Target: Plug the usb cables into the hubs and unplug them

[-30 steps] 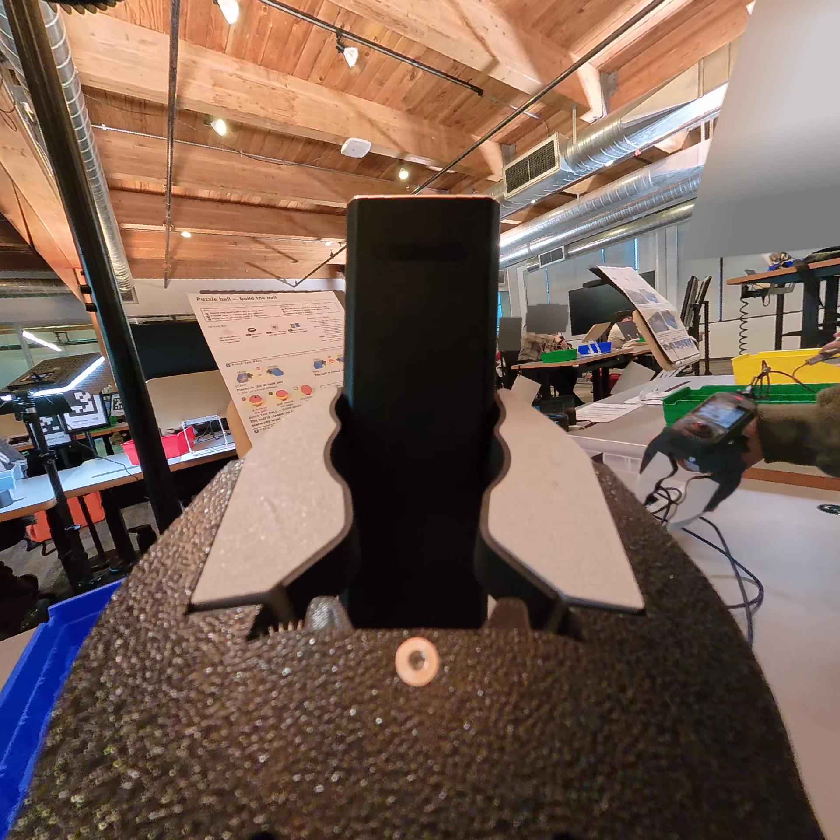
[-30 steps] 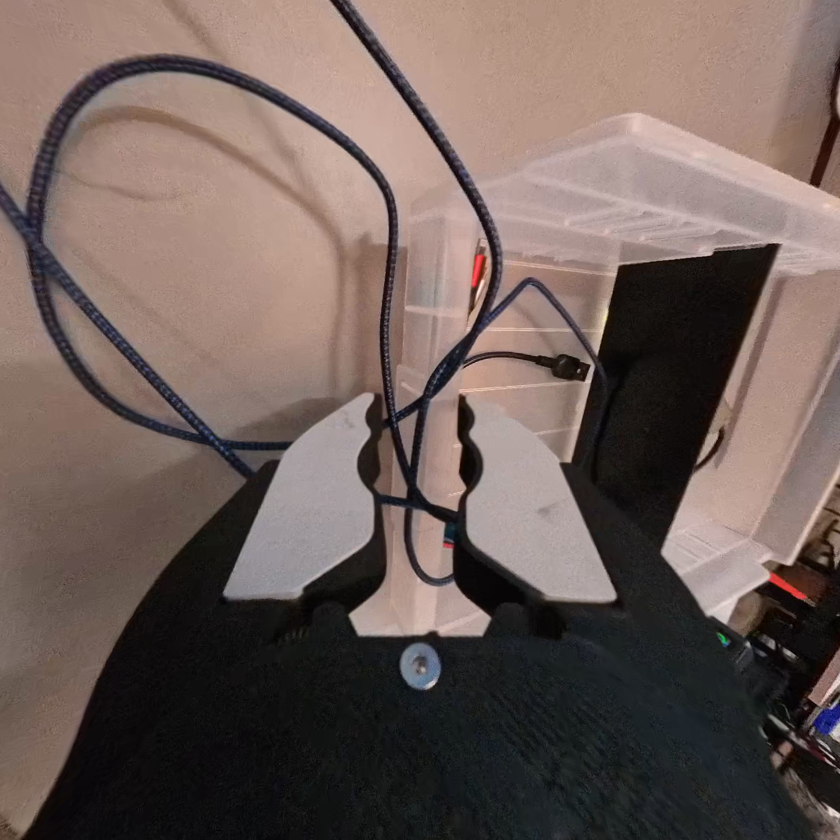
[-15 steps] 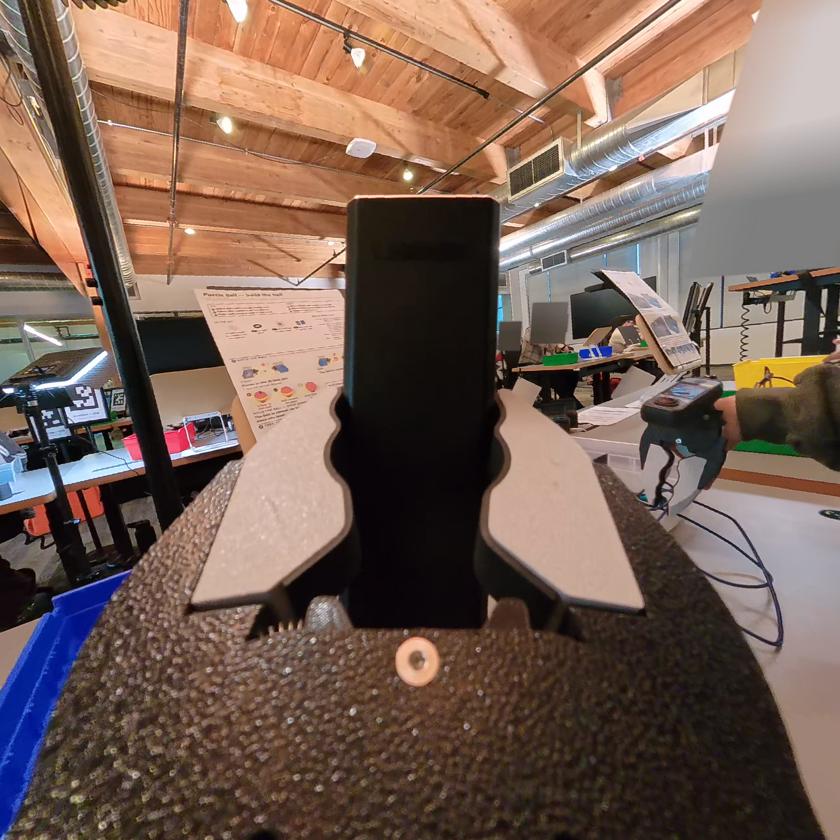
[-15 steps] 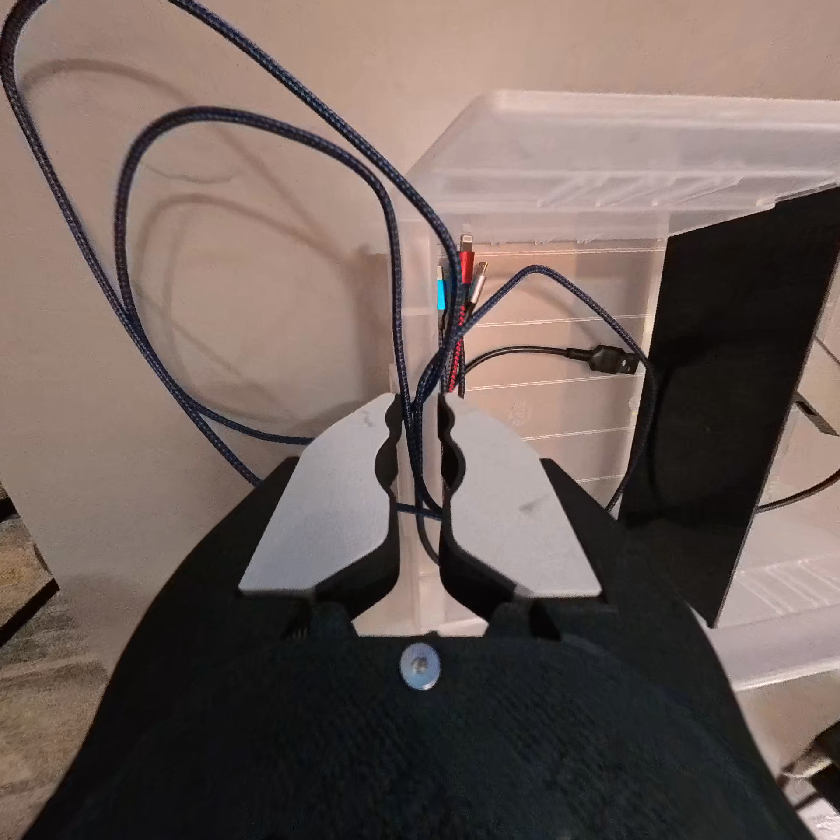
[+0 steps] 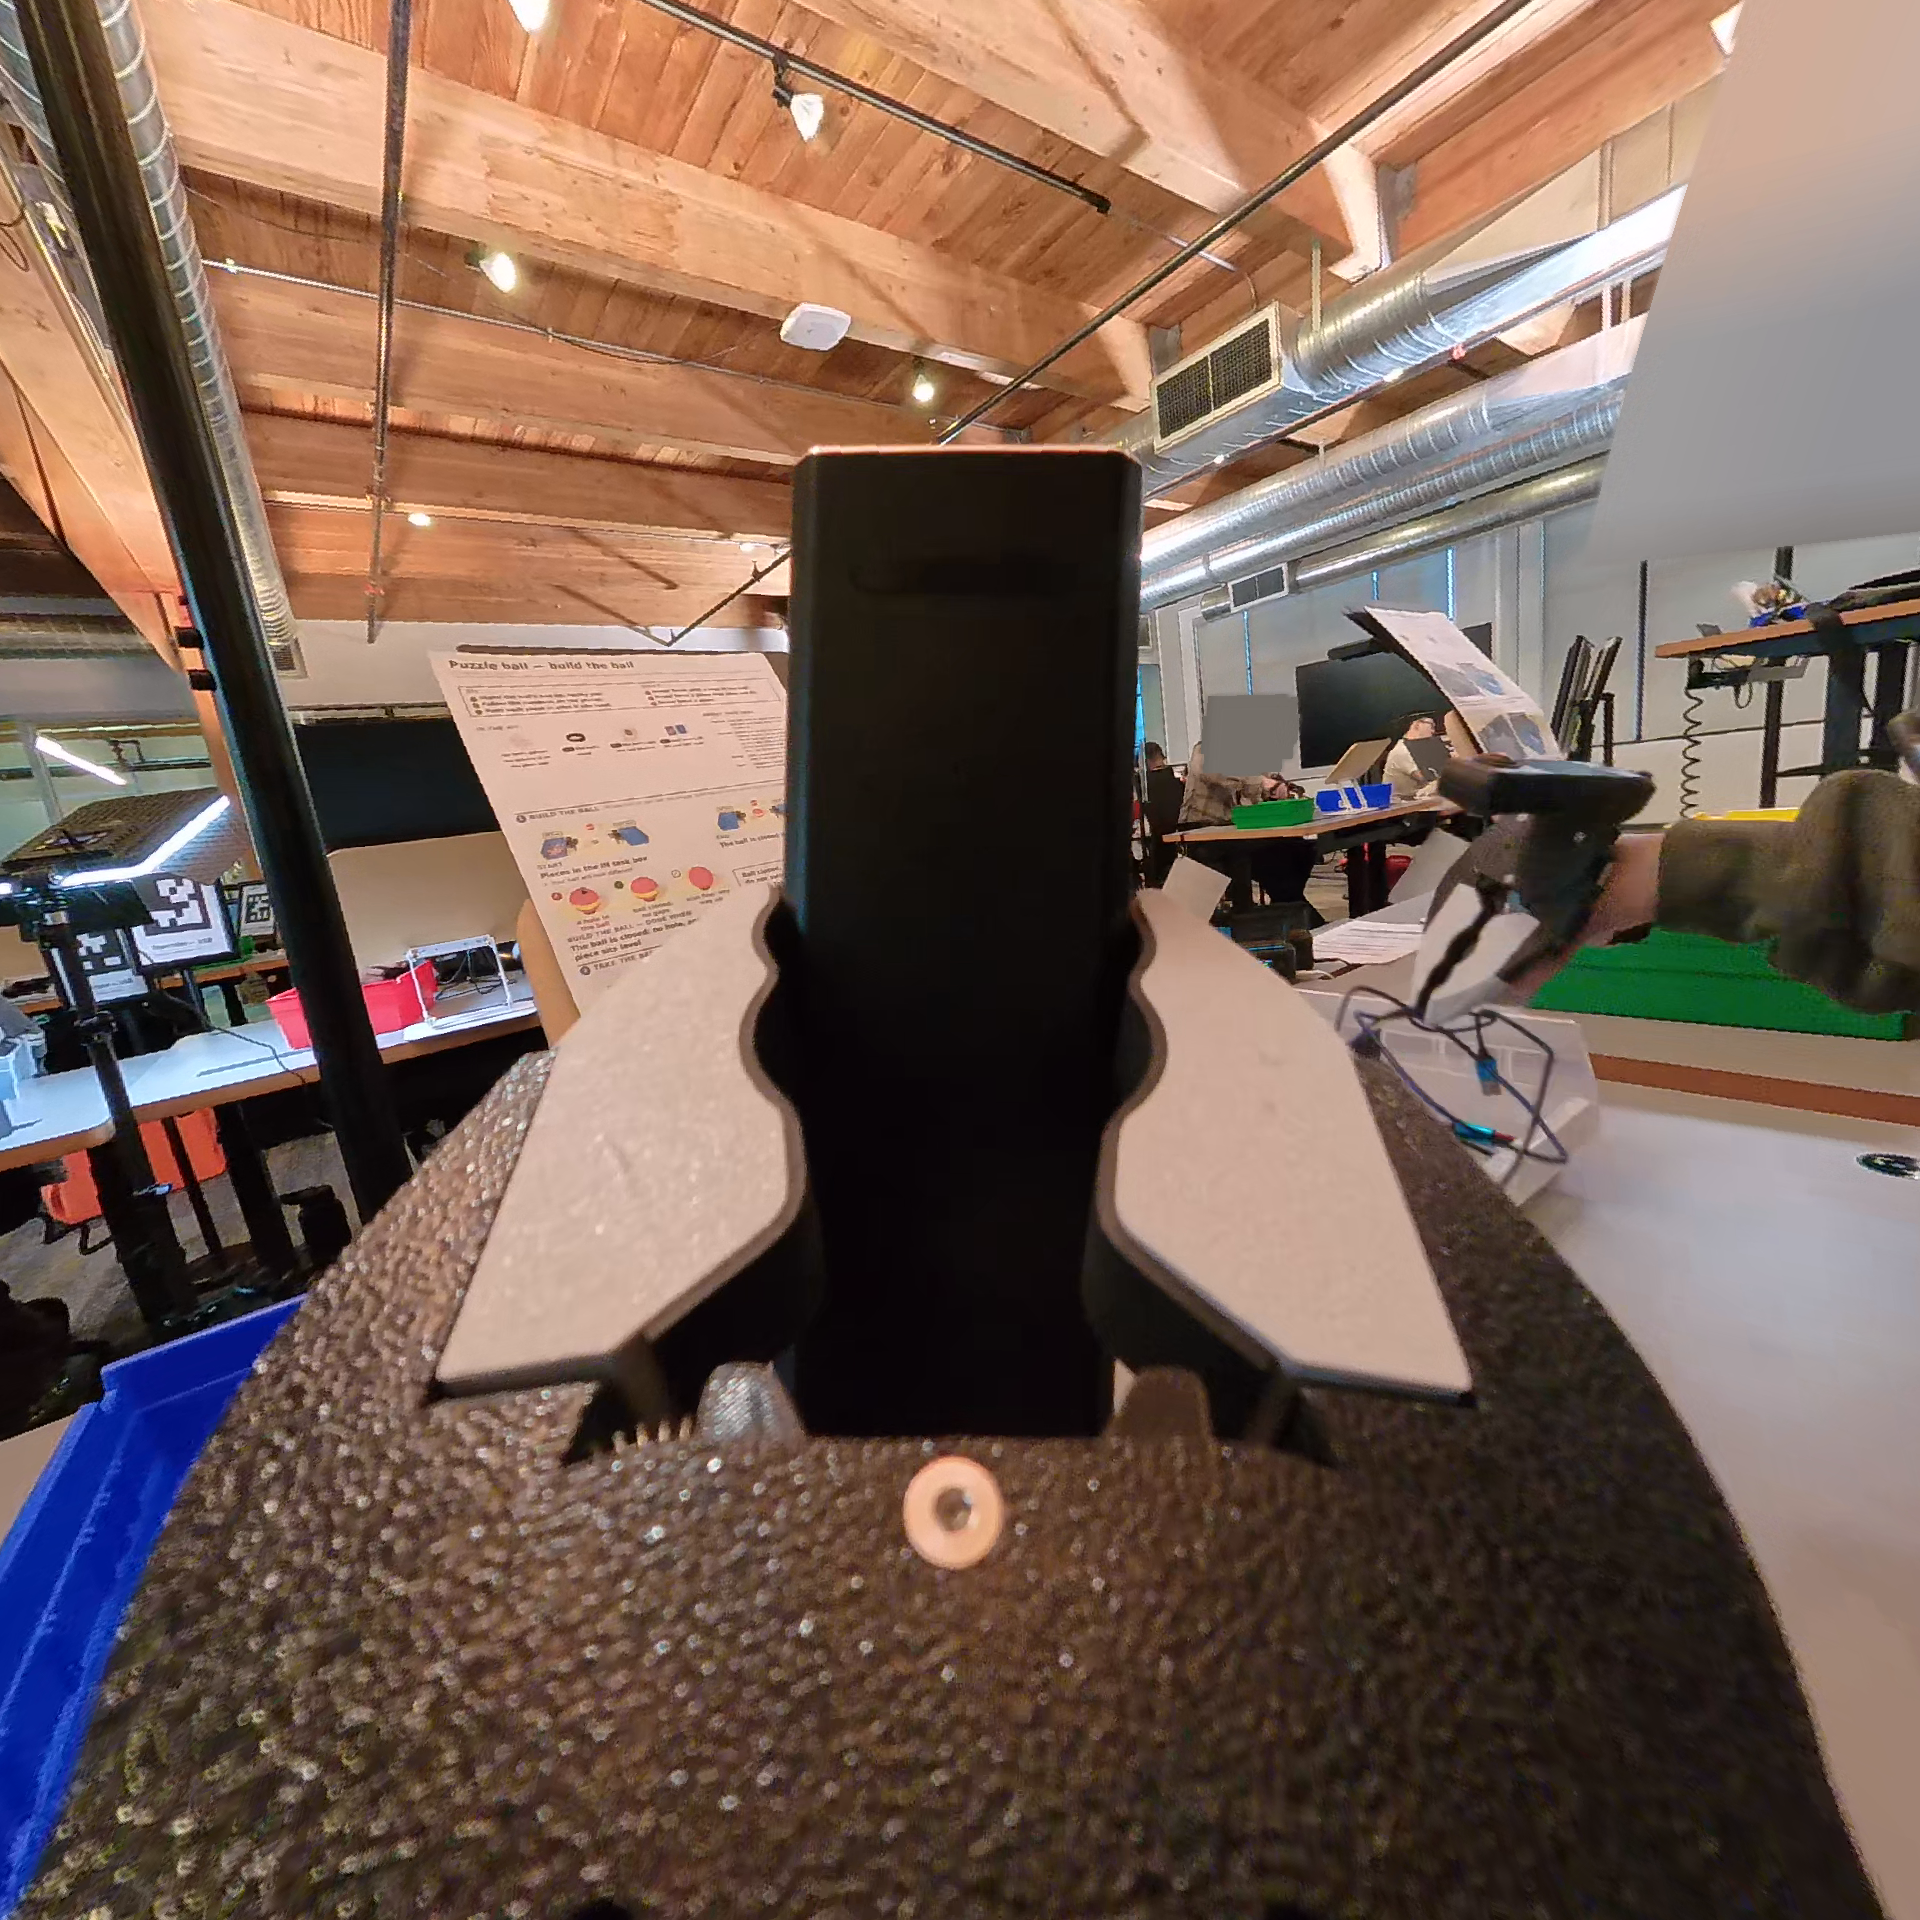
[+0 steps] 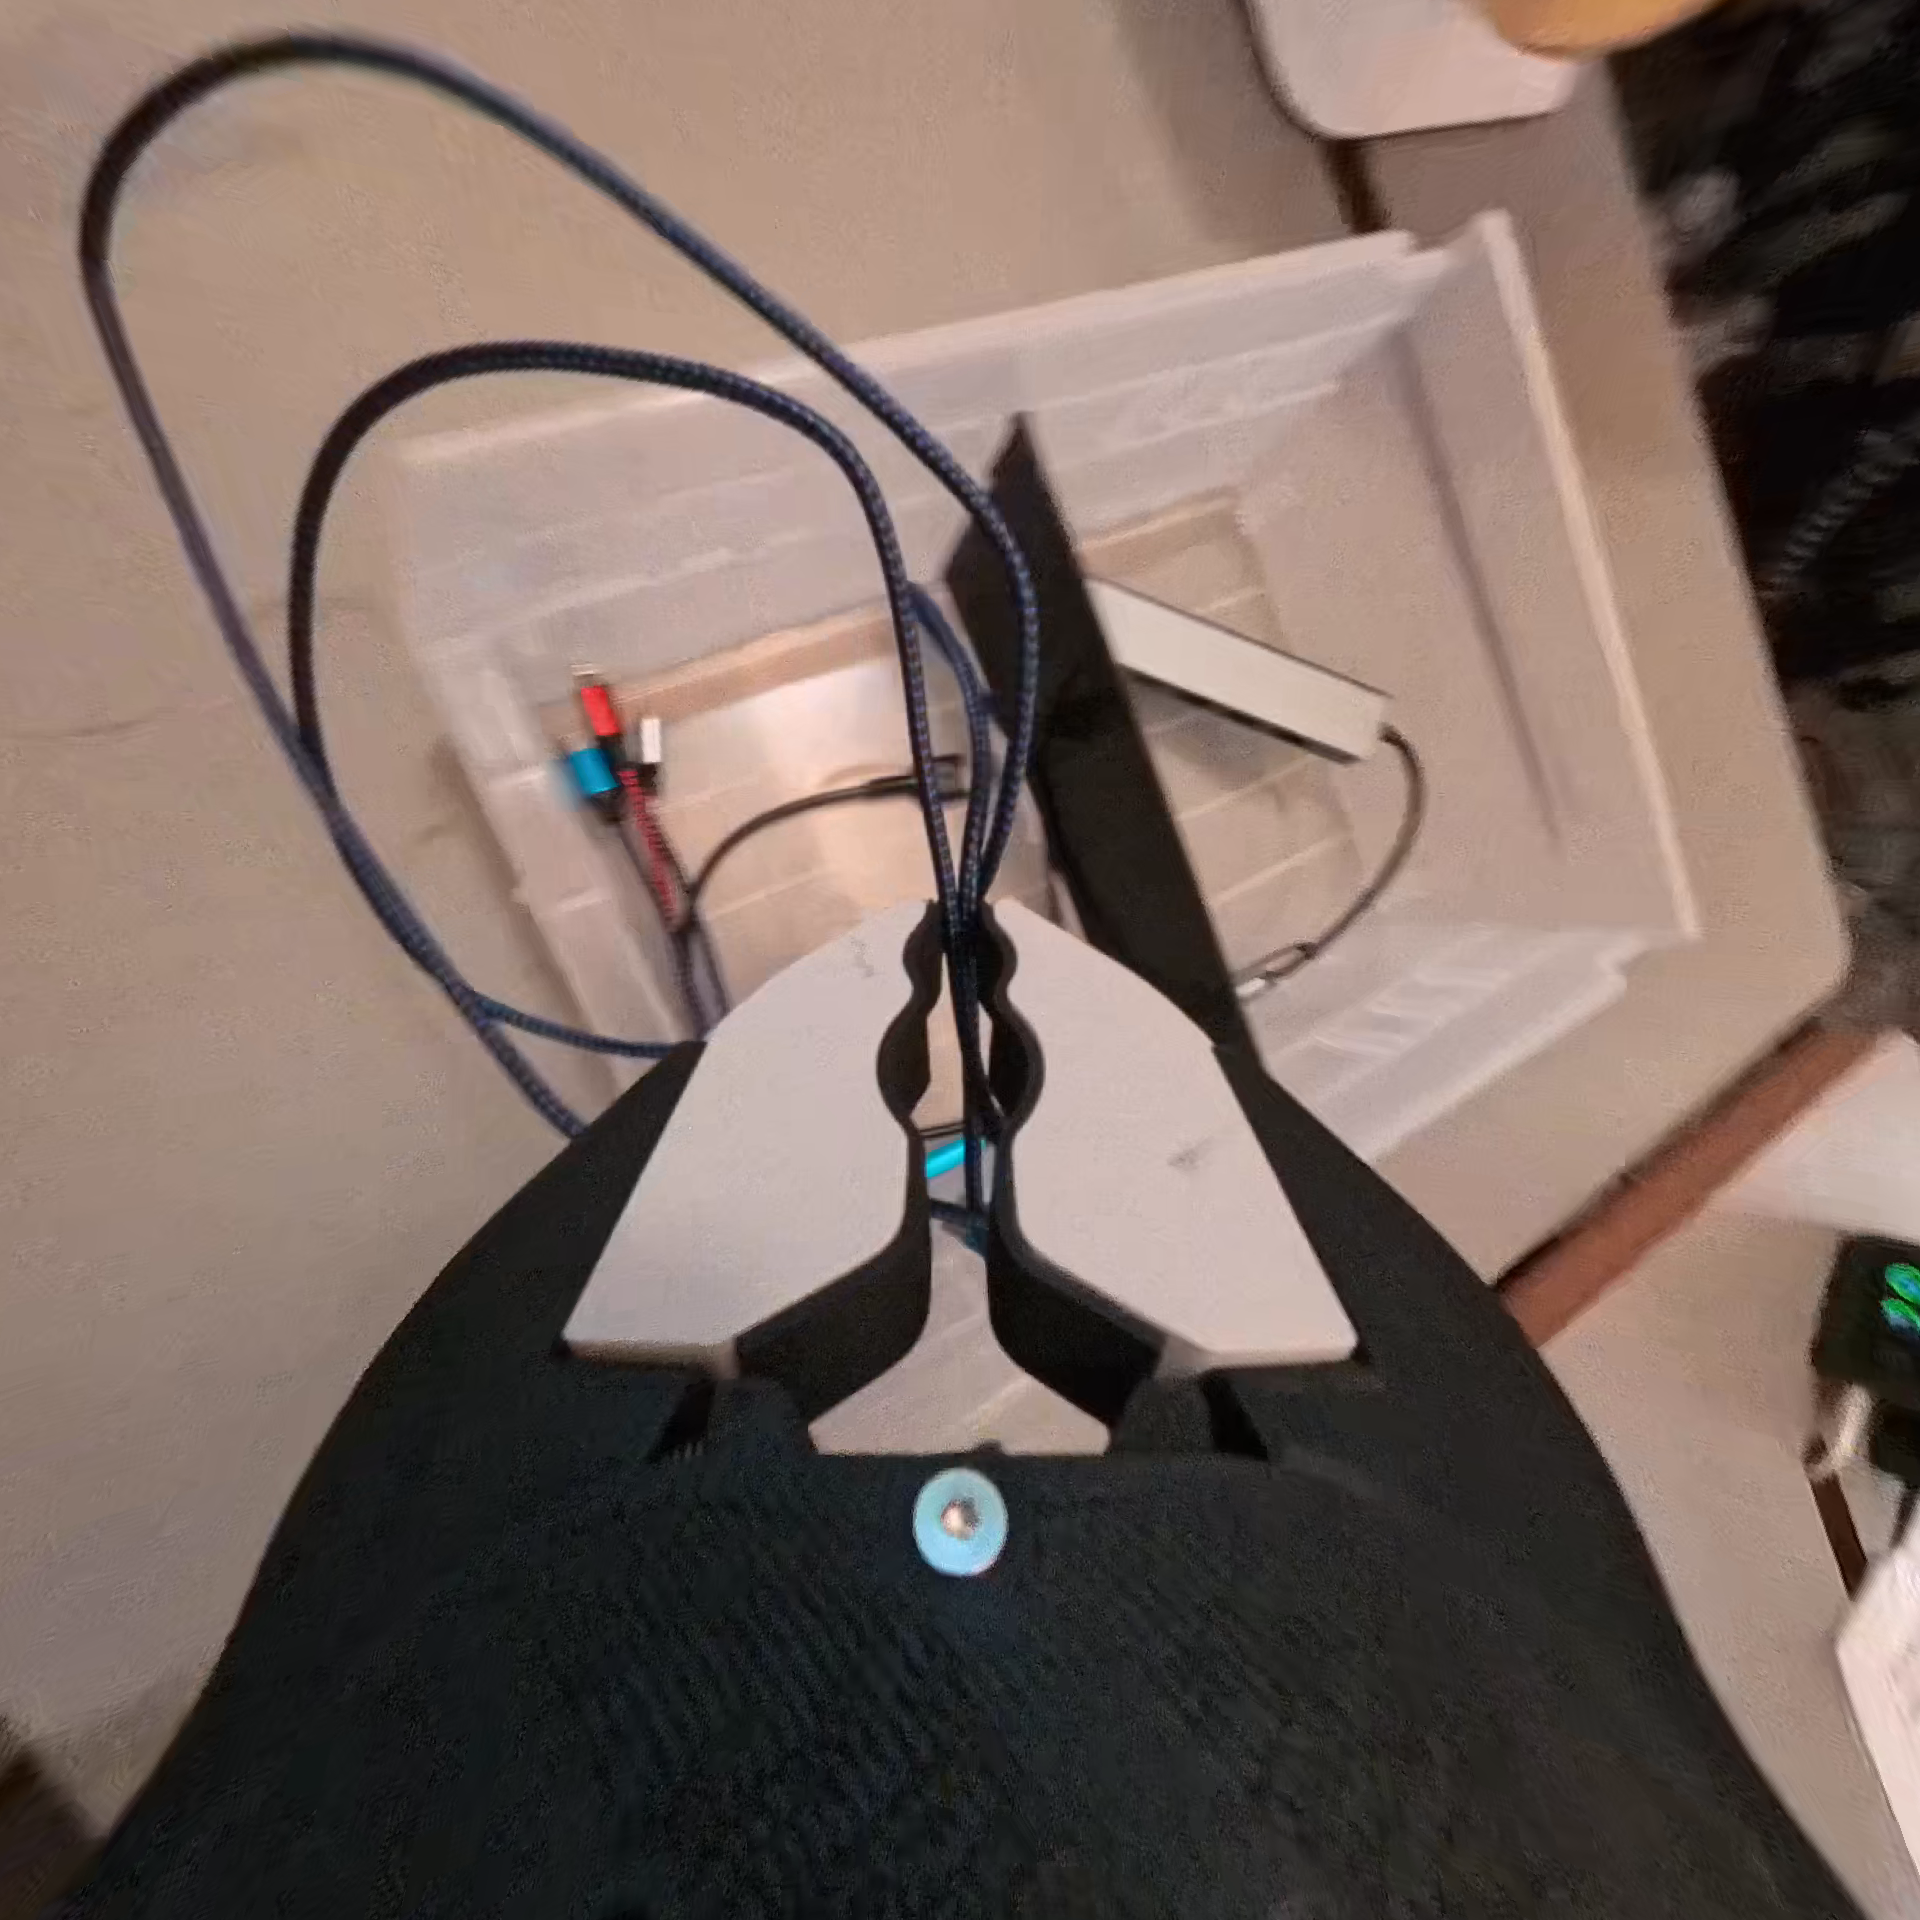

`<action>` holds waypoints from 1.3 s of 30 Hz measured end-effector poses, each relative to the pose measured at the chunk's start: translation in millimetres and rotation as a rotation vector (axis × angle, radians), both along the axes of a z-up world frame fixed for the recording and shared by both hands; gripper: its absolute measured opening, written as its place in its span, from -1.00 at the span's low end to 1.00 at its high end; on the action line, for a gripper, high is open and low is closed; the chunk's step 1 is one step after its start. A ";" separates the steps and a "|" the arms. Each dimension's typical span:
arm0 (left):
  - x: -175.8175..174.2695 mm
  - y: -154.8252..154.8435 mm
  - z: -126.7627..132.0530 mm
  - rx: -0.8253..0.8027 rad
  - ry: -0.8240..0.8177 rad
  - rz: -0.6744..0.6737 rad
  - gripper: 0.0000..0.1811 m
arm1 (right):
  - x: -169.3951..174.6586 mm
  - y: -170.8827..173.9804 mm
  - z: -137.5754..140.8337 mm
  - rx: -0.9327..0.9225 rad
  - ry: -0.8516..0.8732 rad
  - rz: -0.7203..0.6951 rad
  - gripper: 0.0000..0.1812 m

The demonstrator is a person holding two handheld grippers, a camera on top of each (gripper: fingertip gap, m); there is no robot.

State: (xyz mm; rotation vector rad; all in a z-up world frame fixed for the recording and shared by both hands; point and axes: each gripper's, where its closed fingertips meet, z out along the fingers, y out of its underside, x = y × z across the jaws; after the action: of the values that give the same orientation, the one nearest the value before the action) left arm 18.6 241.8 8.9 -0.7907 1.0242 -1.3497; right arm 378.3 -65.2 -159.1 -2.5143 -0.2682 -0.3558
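Since half a second ago, right gripper (image 6: 961, 920) has pinched its two grey fingers together on braided navy cables (image 6: 914, 644) above one clear plastic bin (image 6: 1558, 644). Left gripper (image 5: 958, 914) clamps one smooth black rectangular hub (image 5: 958, 935) upright.
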 end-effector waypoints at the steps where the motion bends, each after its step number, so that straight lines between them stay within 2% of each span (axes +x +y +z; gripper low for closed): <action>1: 0.0 0.3 -0.1 -0.001 0.000 0.000 -0.32 | 12.3 -3.3 3.9 0.051 -0.028 -0.060 -0.95; 5: 0.0 1.6 -0.5 -0.004 -0.001 0.003 -0.35 | 43.7 -11.8 14.5 0.307 -0.022 -0.300 -0.95; 7: 0.8 1.9 -1.3 -0.009 0.002 0.003 -0.35 | 64.0 -23.0 18.7 0.418 -0.062 -0.482 -0.97; 11: 2.6 -0.6 -2.2 0.000 0.008 0.001 -0.35 | 74.1 -34.0 10.9 0.461 -0.150 -0.640 -0.97; 13: 3.3 -2.2 -1.9 0.004 0.007 -0.001 -0.35 | 64.4 -26.3 2.0 0.469 -0.147 -0.639 -0.97; 15: 3.9 -3.2 -2.0 0.007 0.006 -0.003 -0.35 | 49.4 -17.2 -6.7 0.400 -0.214 -0.559 -0.97; 18: 5.1 -4.0 -3.1 0.005 0.009 -0.007 -0.35 | 32.9 -15.1 -40.7 0.169 -0.218 -0.451 -0.96; 20: 5.7 -4.2 -3.6 0.007 0.011 -0.006 -0.35 | 33.8 -18.4 -50.7 0.073 -0.275 -0.403 -0.96; 24: 5.8 -4.9 -3.1 0.006 0.008 -0.008 -0.35 | 34.3 -19.0 -56.6 -0.013 -0.094 -0.453 -0.96; 26: 6.4 -5.2 -3.6 0.008 0.011 -0.007 -0.33 | 46.9 -19.5 -40.1 -0.071 -0.198 -0.446 -0.96; 28: 6.9 -5.2 -4.1 0.010 0.013 -0.005 -0.34 | 59.3 -12.7 -20.1 -0.039 -0.194 -0.494 -0.97; 32: 7.9 -6.4 -4.8 0.010 0.017 -0.009 -0.34 | 93.6 -13.0 -6.3 0.074 -0.070 -0.675 -0.98; 36: 7.2 -6.0 -4.6 0.014 0.017 -0.009 -0.35 | 107.8 -19.3 -12.1 0.217 0.092 -0.831 -0.98; 39: 6.6 -3.0 -5.2 0.004 0.011 -0.008 -0.34 | 104.8 -26.1 -21.7 0.242 0.089 -0.859 -0.98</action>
State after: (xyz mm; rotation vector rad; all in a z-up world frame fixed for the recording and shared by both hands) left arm 25.2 238.8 3.7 -0.7925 1.0397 -1.3513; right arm 483.1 -91.3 -180.9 -2.2669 0.8646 -0.5563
